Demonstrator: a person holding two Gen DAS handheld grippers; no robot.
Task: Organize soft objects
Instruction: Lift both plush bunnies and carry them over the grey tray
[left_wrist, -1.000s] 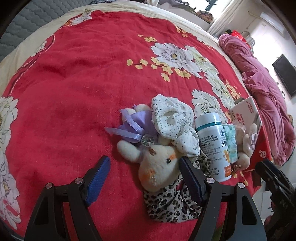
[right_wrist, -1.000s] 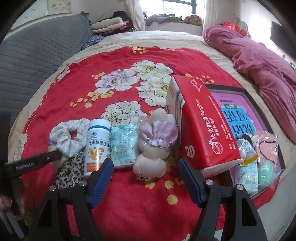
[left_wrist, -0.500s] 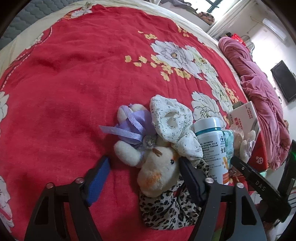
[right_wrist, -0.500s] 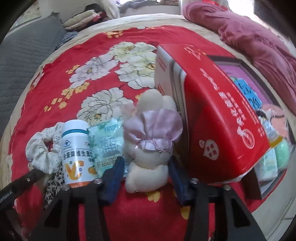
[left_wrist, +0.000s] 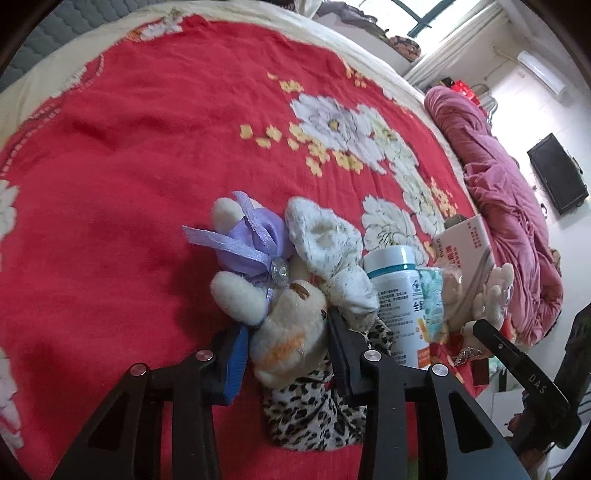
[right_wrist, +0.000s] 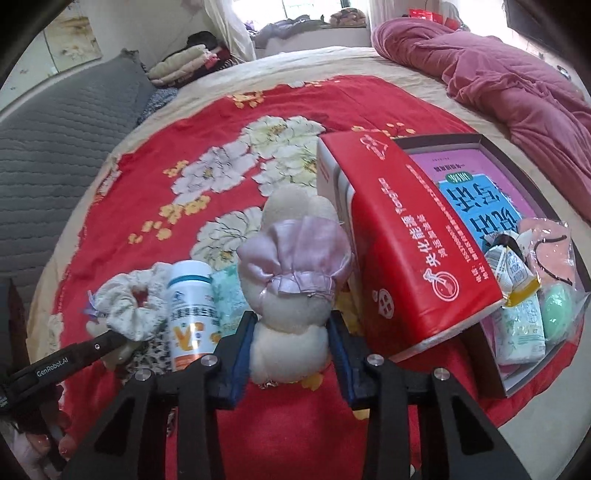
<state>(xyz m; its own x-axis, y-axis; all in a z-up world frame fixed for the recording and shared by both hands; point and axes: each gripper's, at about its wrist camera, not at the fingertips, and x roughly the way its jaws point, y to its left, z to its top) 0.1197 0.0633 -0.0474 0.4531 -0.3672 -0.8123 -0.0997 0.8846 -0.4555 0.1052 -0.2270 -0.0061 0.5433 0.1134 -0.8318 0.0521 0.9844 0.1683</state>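
A cream plush toy in a purple dress (left_wrist: 251, 243) lies on the red flowered bedspread (left_wrist: 147, 147). My left gripper (left_wrist: 286, 332) is closing and its pads press on both sides of the toy's head. A second cream plush toy in a pink satin dress (right_wrist: 295, 254) lies against a red box (right_wrist: 406, 251). My right gripper (right_wrist: 291, 325) is shut on that toy's head. A white floral scrunchie (left_wrist: 325, 240) and a leopard-print scrunchie (left_wrist: 314, 417) lie beside the purple toy.
A white vitamin bottle (right_wrist: 188, 310) and a green tissue packet (right_wrist: 227, 299) lie between the two toys. A dark tray (right_wrist: 517, 155) at the right holds a book and small packets. A pink quilt (right_wrist: 517, 74) lies beyond it. The bed's front edge is close.
Both grippers went from wide open to closed on the plush toys' heads. The right one moved forward onto the pink toy; the left one closed in place.
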